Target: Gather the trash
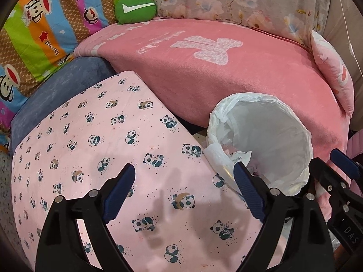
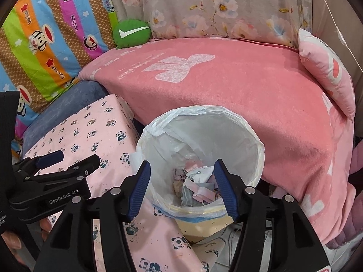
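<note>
The left black two-finger tongs with blue ribbed pads (image 1: 185, 172) point steeply downward, their jaws spread very wide and nothing caught between them. One blue pad (image 1: 118, 195) leans out to the left, the other sits far across to the right. Just beside them, on their right, the right black two-finger tongs with blue ribbed pads (image 2: 181, 172) angle downward too, jaws parted to a moderate gap and gripping nothing. From the right wrist view the left tongs show side-on at the left edge, body tilted, fingers apart. Below them a person's bare fingertips (image 2: 11, 241) curl around the handle, mostly hidden by the black housing.
</note>
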